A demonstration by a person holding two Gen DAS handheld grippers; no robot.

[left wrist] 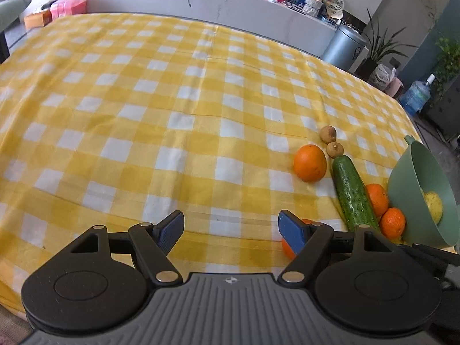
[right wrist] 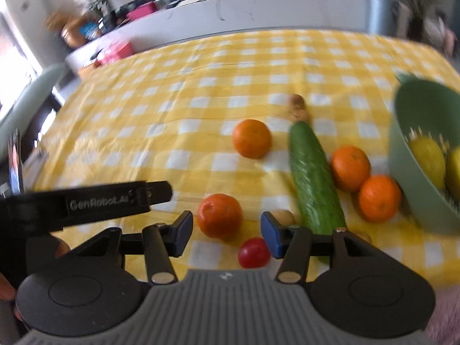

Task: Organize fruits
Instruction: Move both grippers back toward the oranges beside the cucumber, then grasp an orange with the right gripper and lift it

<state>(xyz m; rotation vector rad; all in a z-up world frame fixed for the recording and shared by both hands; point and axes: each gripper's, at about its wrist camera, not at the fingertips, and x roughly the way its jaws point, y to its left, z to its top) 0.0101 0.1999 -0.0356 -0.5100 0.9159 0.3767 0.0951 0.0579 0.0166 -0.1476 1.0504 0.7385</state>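
Note:
On the yellow checked cloth (left wrist: pixel 172 115) lie a cucumber (left wrist: pixel 352 192), an orange (left wrist: pixel 310 163), two small brown fruits (left wrist: pixel 328 133) and two more oranges (left wrist: pixel 376 198) beside a tilted green bowl (left wrist: pixel 417 172) that holds a yellow fruit (left wrist: pixel 432 205). My left gripper (left wrist: pixel 231 231) is open over bare cloth; an orange (left wrist: pixel 287 248) peeks from behind its right finger. My right gripper (right wrist: pixel 227 233) is open just above the cloth. A near orange (right wrist: pixel 220 215) shows in its gap, untouched, with a cherry tomato (right wrist: pixel 253 253) just before it. The right wrist view is blurred.
In the right wrist view the cucumber (right wrist: pixel 313 181) lies right of my jaws, with a small brown fruit (right wrist: pixel 283 217) at its near end. The green bowl (right wrist: pixel 414 106) holds lemons (right wrist: pixel 427 158). The left gripper's black arm (right wrist: pixel 115 198) crosses at the left. A grey counter lies beyond the table.

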